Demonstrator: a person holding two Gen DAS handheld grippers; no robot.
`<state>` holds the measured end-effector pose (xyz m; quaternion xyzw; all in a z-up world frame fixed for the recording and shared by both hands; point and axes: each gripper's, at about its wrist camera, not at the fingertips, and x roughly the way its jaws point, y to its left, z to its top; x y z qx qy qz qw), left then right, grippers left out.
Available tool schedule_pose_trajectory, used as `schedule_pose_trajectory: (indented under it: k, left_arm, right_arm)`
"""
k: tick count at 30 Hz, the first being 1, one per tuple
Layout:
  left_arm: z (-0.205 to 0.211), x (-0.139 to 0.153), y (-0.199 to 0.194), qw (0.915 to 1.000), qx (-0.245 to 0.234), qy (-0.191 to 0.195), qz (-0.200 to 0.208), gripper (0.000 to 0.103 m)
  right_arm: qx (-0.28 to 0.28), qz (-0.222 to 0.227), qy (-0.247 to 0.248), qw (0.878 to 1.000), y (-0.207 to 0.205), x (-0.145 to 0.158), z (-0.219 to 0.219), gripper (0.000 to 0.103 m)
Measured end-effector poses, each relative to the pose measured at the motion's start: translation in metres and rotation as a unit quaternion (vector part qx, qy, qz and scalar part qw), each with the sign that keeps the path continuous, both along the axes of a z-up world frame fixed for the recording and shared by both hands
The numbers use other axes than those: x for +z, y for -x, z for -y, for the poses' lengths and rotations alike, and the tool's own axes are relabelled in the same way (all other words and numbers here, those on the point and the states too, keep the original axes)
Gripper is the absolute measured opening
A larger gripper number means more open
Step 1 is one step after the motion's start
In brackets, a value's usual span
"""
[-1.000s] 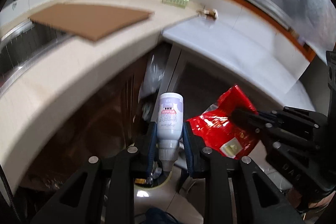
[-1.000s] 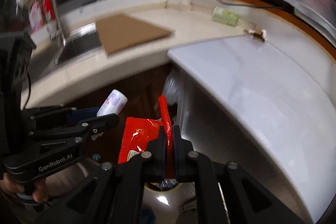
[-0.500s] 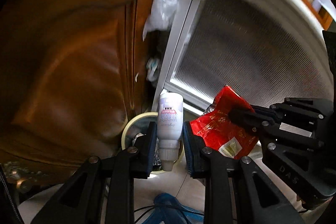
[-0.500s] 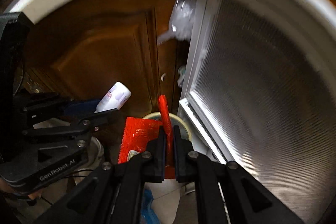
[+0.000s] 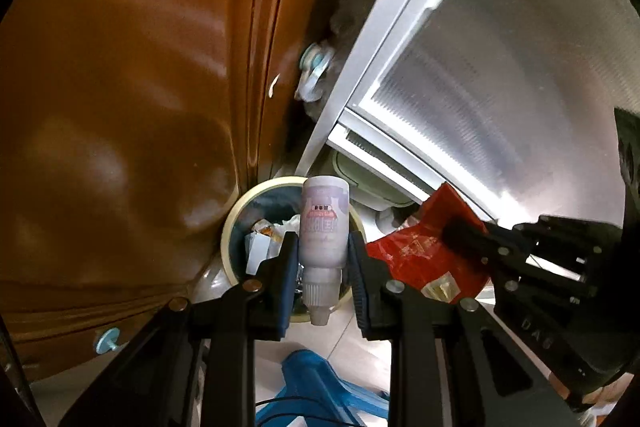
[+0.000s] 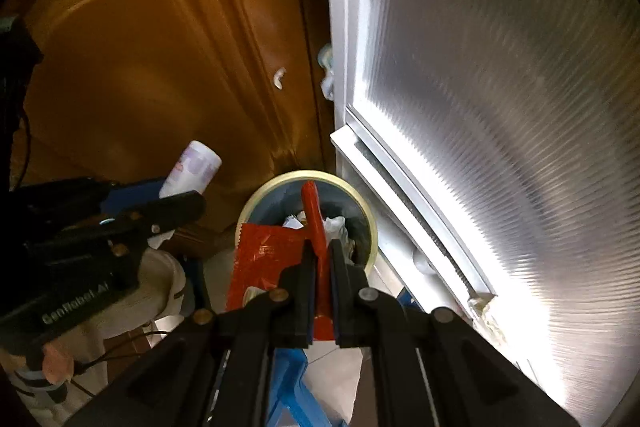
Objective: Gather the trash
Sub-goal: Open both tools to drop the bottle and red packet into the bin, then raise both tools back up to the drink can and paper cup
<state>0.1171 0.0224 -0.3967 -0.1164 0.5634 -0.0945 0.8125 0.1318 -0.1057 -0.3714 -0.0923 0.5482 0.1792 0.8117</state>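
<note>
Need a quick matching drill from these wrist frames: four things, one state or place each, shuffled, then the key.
1. small white plastic bottle
2. red foil snack wrapper
3. round cream-rimmed trash bin
4. brown wooden cabinet door

a. on the floor, paper scraps inside
b. clamped in the right gripper
c. behind the bin, shut
d. clamped in the left gripper

Pairs: 1-d, 2-b, 3-a, 4-c
</note>
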Motion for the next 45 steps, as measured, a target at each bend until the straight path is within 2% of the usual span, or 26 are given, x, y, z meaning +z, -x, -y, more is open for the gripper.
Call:
schedule_pose_trajectory:
  k: [10, 18, 20, 24, 26, 32, 37, 40, 45]
  left_arm:
    - [0.002, -0.025, -0.018, 0.9994, -0.002, 0.018, -0.031, 0.023]
    - [0.002, -0.039, -0.035, 0.9992, -0.003, 0.012, -0.037, 0.023]
    - [-0.001, -0.04, -0.036, 0.9991, 0.003, 0.013, -0.041, 0.026]
    - [-0.006, -0.043, -0.037, 0.9989, 0.009, 0.009, -0.046, 0.04]
    - [-0.007, -0.043, -0.035, 0.9989, 0.009, 0.003, -0.046, 0.045]
    - [-0.008, -0.045, -0.034, 0.9987, 0.009, -0.013, -0.049, 0.056]
    - [-0.011, -0.036, -0.03, 0.999, 0.01, -0.025, -0.036, 0.079]
    - [-0.01, -0.026, -0.025, 0.9992, 0.005, -0.032, -0.022, 0.084]
    - [-0.007, -0.004, -0.013, 0.9991, -0.006, -0.041, 0.004, 0.087]
  right_arm:
    - [-0.001, -0.021, -0.001, 1.0, -0.032, -0.028, -0.002, 0.007]
    - [0.002, -0.034, -0.011, 0.999, -0.052, -0.043, -0.009, 0.009]
    - [0.005, -0.047, -0.014, 0.999, -0.057, -0.049, -0.011, 0.017]
    - [0.006, -0.059, -0.025, 0.998, -0.059, -0.055, -0.011, 0.033]
    - [0.005, -0.06, -0.026, 0.998, -0.059, -0.058, -0.011, 0.035]
    - [-0.005, -0.061, -0.027, 0.998, -0.057, -0.057, -0.01, 0.036]
    - [-0.012, -0.058, -0.023, 0.998, -0.056, -0.053, -0.005, 0.036]
    - [-0.011, -0.052, -0.019, 0.998, -0.048, -0.043, -0.003, 0.036]
    - [-0.007, -0.031, -0.018, 0.999, -0.03, -0.013, -0.001, 0.036]
